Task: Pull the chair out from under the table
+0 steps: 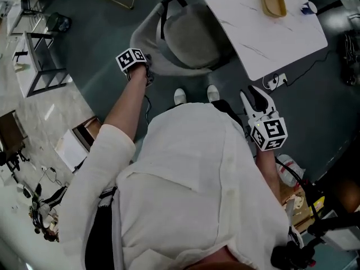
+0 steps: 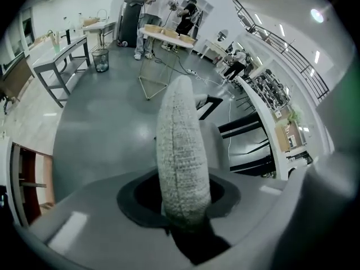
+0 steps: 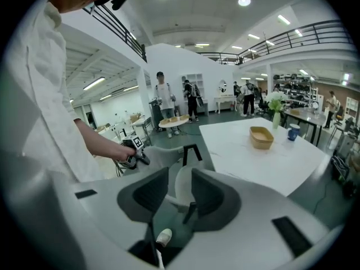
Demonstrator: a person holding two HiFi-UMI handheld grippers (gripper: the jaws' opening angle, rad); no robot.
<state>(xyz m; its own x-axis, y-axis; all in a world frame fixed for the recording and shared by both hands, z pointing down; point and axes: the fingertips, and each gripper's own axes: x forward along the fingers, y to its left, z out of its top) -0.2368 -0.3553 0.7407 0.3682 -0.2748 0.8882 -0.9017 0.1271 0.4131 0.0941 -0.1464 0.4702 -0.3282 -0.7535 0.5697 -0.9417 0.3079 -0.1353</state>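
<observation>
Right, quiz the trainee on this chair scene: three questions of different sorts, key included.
1. True or false: the right gripper holds the chair.
2. Which one grips the chair's backrest edge? A, the left gripper; B, the right gripper.
3. Fill in: the wooden bowl sits on the white ___.
Key: 1 false, its jaws are apart and empty; 2 A; 3 table.
</observation>
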